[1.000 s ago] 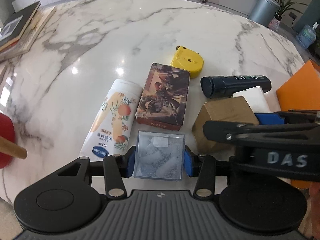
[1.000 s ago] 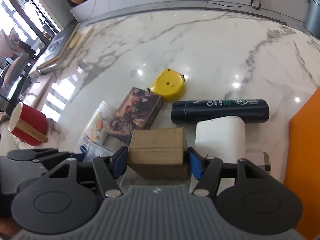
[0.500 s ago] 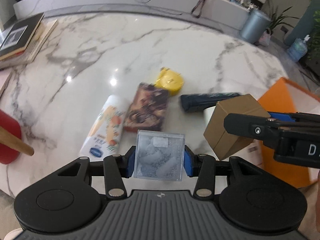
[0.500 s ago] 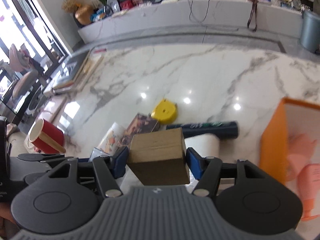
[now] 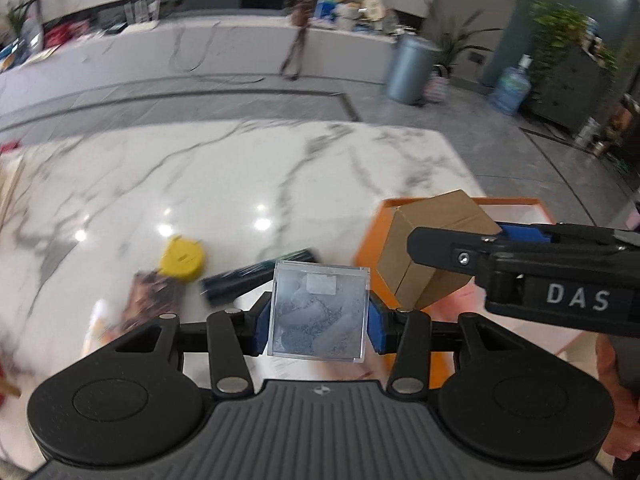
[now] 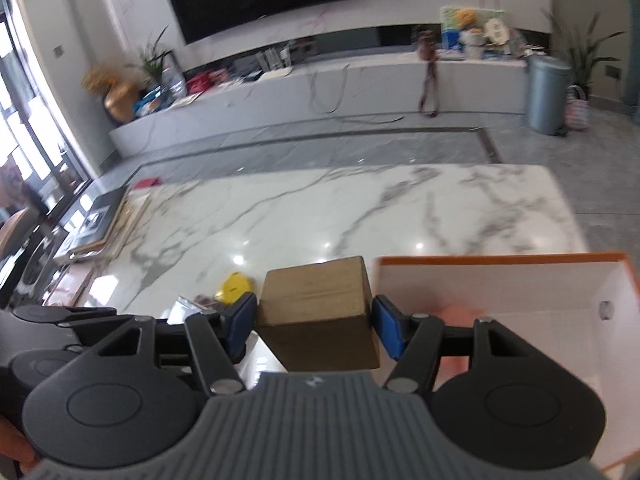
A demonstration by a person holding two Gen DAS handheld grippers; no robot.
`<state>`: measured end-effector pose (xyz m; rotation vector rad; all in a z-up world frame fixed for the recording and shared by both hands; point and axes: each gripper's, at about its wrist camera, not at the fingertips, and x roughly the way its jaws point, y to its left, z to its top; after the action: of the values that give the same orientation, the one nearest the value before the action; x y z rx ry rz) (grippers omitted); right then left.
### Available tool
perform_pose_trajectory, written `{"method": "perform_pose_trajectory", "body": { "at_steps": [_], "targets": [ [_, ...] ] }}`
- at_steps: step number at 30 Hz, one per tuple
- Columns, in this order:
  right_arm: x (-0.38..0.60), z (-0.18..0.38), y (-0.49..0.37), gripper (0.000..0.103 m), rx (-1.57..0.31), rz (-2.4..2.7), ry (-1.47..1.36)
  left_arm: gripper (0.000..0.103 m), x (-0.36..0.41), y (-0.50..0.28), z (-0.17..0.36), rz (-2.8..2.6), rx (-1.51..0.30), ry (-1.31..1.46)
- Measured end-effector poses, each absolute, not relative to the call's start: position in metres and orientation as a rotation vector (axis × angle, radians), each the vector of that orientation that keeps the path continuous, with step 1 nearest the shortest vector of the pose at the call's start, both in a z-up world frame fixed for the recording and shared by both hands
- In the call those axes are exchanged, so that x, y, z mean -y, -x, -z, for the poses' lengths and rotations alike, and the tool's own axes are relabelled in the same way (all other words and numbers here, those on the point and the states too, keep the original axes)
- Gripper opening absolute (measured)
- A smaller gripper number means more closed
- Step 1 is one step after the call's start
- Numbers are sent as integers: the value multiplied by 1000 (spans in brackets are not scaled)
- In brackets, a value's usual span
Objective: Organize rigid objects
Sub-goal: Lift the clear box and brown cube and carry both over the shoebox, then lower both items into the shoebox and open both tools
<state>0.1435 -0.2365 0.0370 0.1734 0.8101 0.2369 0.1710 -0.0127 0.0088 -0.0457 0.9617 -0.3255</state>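
The clear box (image 5: 319,312) sits clamped in the left gripper (image 5: 318,320), held in the air above the worktop (image 5: 240,184). The right gripper (image 6: 316,322) is clamped on the cardboard box (image 6: 318,300), beside the orange bin (image 6: 500,258). A yellow case (image 5: 182,258) and dark tube (image 5: 256,276) lie on the marble below.

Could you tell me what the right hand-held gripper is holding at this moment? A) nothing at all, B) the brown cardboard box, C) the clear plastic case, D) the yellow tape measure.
B: in the right wrist view the right hand-held gripper has its blue pads pressed on both sides of the brown cardboard box, lifted beside the orange bin; the clear plastic case sits in the left hand-held gripper.
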Motion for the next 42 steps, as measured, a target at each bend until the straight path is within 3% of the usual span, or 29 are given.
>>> {"method": "perform_pose_trajectory", "body": {
  "at_steps": [10,20,32,42],
  "targets": [
    [330,-30,-121,63,-814,-63,-230,53,111,-173,-26,521,-914,-110],
    [372,13,-118,63,-898,-20,-315,53,181,-177,12,651,-990,-283],
    [366,68,-132,63,-1025,-78,-392,53,211,-166,58,747,-1018,-632],
    [351,75,-140,64,-1047,-121,-400,54,213,-170,83,777,-1039,-769]
  ]
}}
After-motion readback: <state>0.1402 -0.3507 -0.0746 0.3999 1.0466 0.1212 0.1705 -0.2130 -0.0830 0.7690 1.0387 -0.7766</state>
